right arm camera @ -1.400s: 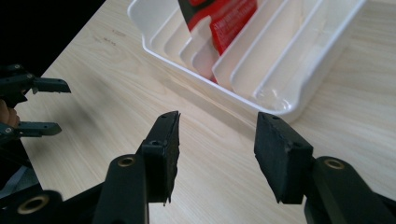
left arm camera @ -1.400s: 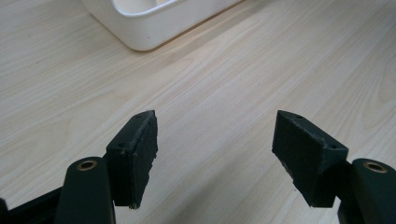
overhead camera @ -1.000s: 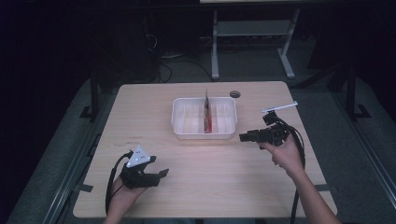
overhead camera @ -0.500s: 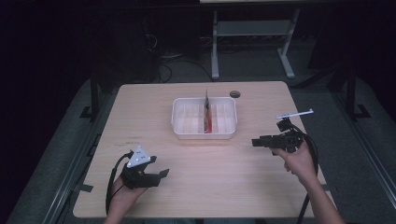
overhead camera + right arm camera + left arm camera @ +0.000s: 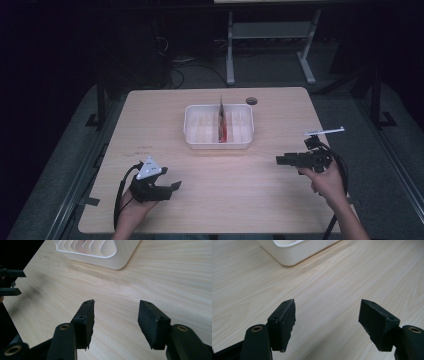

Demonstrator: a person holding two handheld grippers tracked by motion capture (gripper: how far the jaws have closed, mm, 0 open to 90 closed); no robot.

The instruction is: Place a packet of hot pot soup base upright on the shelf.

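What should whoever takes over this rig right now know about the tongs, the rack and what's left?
Left tongs: open, empty, low over the table's near left part.
Right tongs: open, empty, over the table's near right part, pointing toward the middle.
White slotted rack: mid-table, toward the far side. One reddish flat piece stands upright in a middle slot; the other slots look empty.
Done: that one piece appears seated in the rack.
Left: I can make out no other loose pieces on the table, so check what comes next before moving either hand.
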